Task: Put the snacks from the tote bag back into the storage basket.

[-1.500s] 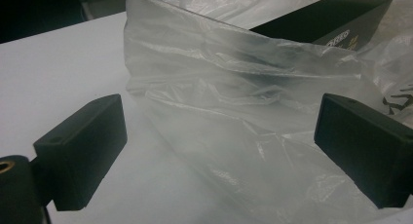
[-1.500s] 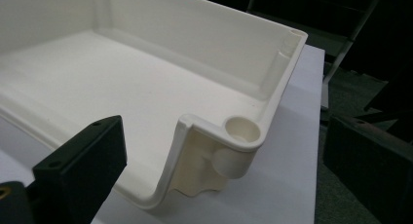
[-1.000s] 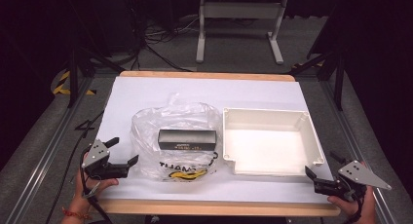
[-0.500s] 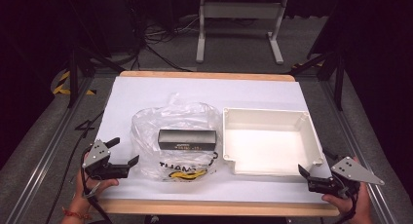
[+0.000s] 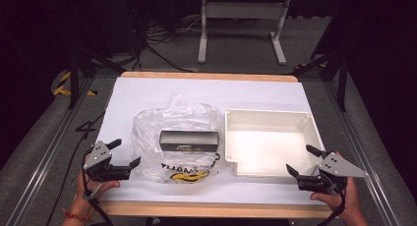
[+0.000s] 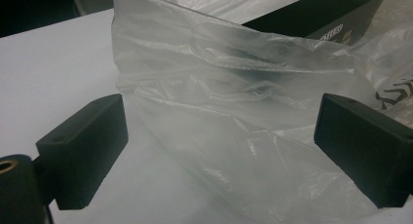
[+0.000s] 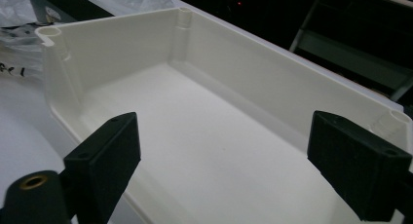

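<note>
**Grippers close in on a bagged box**

We hold both tools at the table's near edge, at about 7 and 5 o'clock from its centre. Our left gripper [image 5: 120,156] stands with jaws apart, just beside the clear plastic bag [image 5: 174,137], whose crinkled wall [image 6: 229,121] lies between the pads without being pinched. Our right gripper [image 5: 305,161] hovers at the near right corner of the white tray [image 5: 268,142]; its jaws have just been closing, yet they remain apart with nothing between them.

The black box [image 5: 189,140] lies inside the bag, at 9 o'clock from the tray. To do this well, we judge the left jaws should take one layer of film near the bag's mouth, while the right comes over for the box.

The bag's opening is hard to make out, and its print is partly folded under.
</note>
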A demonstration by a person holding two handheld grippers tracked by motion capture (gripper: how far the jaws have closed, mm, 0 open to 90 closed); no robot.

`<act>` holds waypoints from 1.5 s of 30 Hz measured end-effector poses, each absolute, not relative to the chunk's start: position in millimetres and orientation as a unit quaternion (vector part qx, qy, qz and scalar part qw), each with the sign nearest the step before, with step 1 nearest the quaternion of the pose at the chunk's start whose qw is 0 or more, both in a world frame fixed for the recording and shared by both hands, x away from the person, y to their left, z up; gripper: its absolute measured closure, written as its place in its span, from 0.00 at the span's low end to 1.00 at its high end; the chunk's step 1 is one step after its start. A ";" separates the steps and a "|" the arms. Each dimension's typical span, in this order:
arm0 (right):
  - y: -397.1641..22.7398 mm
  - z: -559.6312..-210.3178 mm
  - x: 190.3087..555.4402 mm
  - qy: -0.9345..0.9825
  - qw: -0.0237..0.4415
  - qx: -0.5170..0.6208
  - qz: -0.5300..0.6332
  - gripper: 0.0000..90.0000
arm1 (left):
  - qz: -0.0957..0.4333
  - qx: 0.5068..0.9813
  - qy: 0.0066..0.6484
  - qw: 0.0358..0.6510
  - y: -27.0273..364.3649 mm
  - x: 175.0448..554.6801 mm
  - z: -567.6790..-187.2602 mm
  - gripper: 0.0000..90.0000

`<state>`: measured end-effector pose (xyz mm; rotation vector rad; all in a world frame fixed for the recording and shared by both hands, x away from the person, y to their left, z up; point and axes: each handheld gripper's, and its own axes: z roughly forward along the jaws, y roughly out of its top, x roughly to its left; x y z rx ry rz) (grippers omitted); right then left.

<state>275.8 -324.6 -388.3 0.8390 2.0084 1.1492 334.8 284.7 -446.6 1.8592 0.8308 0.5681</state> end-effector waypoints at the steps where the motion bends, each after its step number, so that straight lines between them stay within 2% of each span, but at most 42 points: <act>1: -321.9 -388.1 276.7 0.772 0.334 0.315 0.440 0.19 | 0.234 0.766 0.342 0.491 284.6 334.8 -446.6 0.07; 11: -294.0 -391.8 299.8 0.801 0.318 0.271 0.429 0.30 | 0.235 0.766 0.343 0.490 284.2 335.3 -447.1 0.07; 26: -248.6 -388.7 339.5 0.829 0.276 0.228 0.429 0.28 | 0.228 0.768 0.342 0.490 282.2 335.5 -448.9 0.07; 31: -231.5 -376.3 352.0 0.838 0.250 0.203 0.440 0.28 | 0.225 0.773 0.339 0.488 281.4 335.7 -449.5 0.07; 45: -197.9 -360.4 383.9 0.858 0.216 0.170 0.434 0.27 | 0.225 0.774 0.336 0.488 279.7 335.2 -449.6 0.07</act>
